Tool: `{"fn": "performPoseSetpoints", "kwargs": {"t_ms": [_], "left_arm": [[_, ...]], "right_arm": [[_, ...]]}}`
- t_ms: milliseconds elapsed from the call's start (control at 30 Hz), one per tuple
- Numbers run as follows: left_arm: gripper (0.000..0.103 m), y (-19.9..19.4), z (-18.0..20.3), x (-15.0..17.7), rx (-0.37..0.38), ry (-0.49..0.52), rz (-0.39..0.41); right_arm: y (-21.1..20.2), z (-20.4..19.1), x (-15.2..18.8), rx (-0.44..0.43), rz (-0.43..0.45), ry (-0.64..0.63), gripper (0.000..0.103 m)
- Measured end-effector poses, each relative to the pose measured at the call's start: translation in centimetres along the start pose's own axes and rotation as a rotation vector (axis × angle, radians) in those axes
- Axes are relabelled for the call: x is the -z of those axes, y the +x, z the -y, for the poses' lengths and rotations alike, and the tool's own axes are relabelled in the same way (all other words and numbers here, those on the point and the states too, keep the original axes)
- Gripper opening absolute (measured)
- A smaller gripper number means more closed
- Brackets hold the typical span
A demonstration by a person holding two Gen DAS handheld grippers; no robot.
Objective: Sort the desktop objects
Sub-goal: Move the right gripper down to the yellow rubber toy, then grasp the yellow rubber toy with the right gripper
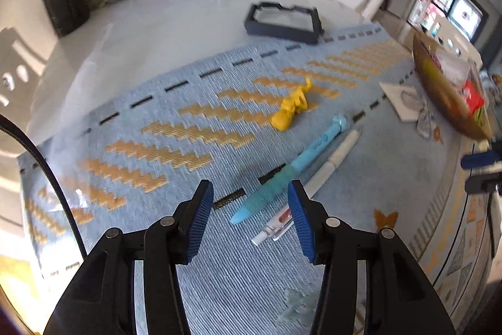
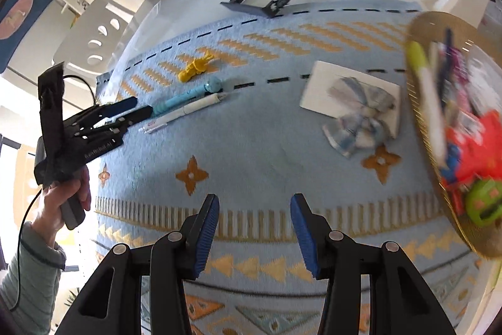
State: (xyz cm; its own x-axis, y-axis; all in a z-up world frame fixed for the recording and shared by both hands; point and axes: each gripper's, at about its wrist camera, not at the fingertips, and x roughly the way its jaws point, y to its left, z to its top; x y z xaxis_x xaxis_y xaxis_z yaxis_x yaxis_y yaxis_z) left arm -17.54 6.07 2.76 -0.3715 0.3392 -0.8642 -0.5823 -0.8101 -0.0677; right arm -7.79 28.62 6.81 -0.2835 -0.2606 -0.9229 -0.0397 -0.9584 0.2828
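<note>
The pale blue woven cloth with gold zigzag bands (image 1: 194,134) spreads under both claws and carries everything still to be sorted. The shallow round golden basket (image 2: 420,127), already holding a red toy, a green one and some pens, sits to the right of the right gripper (image 2: 254,228) and a little ahead of it. That claw is released and holds nothing, hovering over bare cloth. Ahead of it and slightly right lies the white card bearing a blue-and-white ribbon bow (image 2: 354,102).

The left gripper (image 1: 251,215) is also released and empty, its blue ribbed pads standing apart. The turquoise plastic pen with a round ornament on its cap (image 1: 295,165) runs from between the pads away to the upper right, its tip nearest the claw. The slim white pen with a clear end (image 1: 326,168) lies just beside it, on the right-pad side, seemingly touching or nearly so. Further ahead, past both pens, is the small yellow plastic figure (image 1: 291,109).

The step in hand looks like picking the turquoise pen. Done well, the pads should straddle its ribbed grip section across the barrel, not along it. The right pad must slip between the two pens so the white one is not caught or rolled. Lower squarely, then clench.
</note>
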Motion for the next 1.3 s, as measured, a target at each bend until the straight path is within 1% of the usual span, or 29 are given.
{"fn": "performPoseSetpoints", "kwargs": {"t_ms": [100,133,233,267,300,333,367,400,433,467,500,533,600,633,733,833,933,1033,1100,1200,1300], "left_arm": [[0.047,0.2,0.3,0.0,0.013,0.039,0.017],[0.047,0.3,0.3,-0.1,0.007,0.044,0.021],[0.048,1.3,0.6,-0.6,0.039,0.05,-0.014],[0.048,1.4,1.1,-0.7,0.035,0.07,-0.007],[0.051,1.7,1.9,-0.7,0.03,0.106,-0.007],[0.051,1.8,2.9,-0.6,0.001,0.164,-0.001],[0.05,1.8,3.7,-0.6,-0.007,0.209,0.011],[0.048,1.7,4.2,-0.6,-0.023,0.226,0.018],[0.037,1.7,4.4,-0.7,-0.01,0.208,0.006],[0.032,1.7,4.5,-0.8,0.012,0.182,0.001],[0.025,1.4,4.6,-0.6,0.008,0.161,0.016],[0.015,1.2,4.9,-0.4,-0.003,0.158,0.033],[0.013,0.4,5.0,0.1,0.003,0.129,0.057],[0.01,-0.1,4.8,0.4,0.023,0.083,0.07],[0.009,-1.3,4.1,1.5,0.06,-0.035,0.086],[0.009,-2.5,3.1,3.5,0.044,-0.146,0.096],[0.009,-3.4,1.7,5.4,0.03,-0.228,0.096],[0.009,-3.6,0.6,6.7,0.032,-0.275,0.092],[0.009,-4.3,0.0,6.9,0.023,-0.288,0.11],[0.009,-4.1,-0.9,6.2,0.015,-0.311,0.103],[0.013,-3.6,-1.5,5.6,0.028,-0.348,0.091]], "right_arm": [[1.4,-0.6,-1.1,-0.016,-0.019,-0.016,0.046],[1.9,-0.8,-1.5,-0.023,-0.025,-0.021,0.046],[2.7,-1.2,-2.2,-0.035,-0.034,-0.035,0.046],[2.9,-1.4,-2.4,-0.038,-0.037,-0.037,0.046],[3.2,-1.4,-2.5,-0.041,-0.038,-0.039,0.046],[3.3,-1.4,-2.6,-0.043,-0.039,-0.039,0.046],[3.4,-1.3,-2.6,-0.043,-0.041,-0.037,0.046],[3.6,-1.2,-2.7,-0.044,-0.042,-0.034,0.046],[3.6,-1.1,-2.7,-0.043,-0.043,-0.03,0.046],[3.7,-1.0,-2.6,-0.04,-0.044,-0.025,0.046],[3.7,-0.9,-2.6,-0.036,-0.044,-0.021,0.046],[3.8,-0.8,-2.6,-0.033,-0.044,-0.015,0.046],[3.8,-0.7,-2.4,-0.025,-0.04,-0.004,0.046],[3.8,-0.7,-2.3,-0.025,-0.038,-0.001,0.046],[4.0,-1.2,-2.1,-0.026,-0.035,-0.004,0.046],[4.5,-2.2,-2.2,-0.035,-0.027,-0.019,0.046],[5.3,-3.3,-2.7,-0.056,-0.014,-0.029,0.046],[6.5,-4.1,-3.5,-0.07,0.001,-0.011,0.046],[6.4,-4.4,-4.3,-0.086,0.045,0.013,0.046],[6.0,-5.6,-6.2,-0.073,0.114,-0.014,0.046],[6.3,-6.6,-8.9,-0.068,0.132,-0.025,0.046]]}}
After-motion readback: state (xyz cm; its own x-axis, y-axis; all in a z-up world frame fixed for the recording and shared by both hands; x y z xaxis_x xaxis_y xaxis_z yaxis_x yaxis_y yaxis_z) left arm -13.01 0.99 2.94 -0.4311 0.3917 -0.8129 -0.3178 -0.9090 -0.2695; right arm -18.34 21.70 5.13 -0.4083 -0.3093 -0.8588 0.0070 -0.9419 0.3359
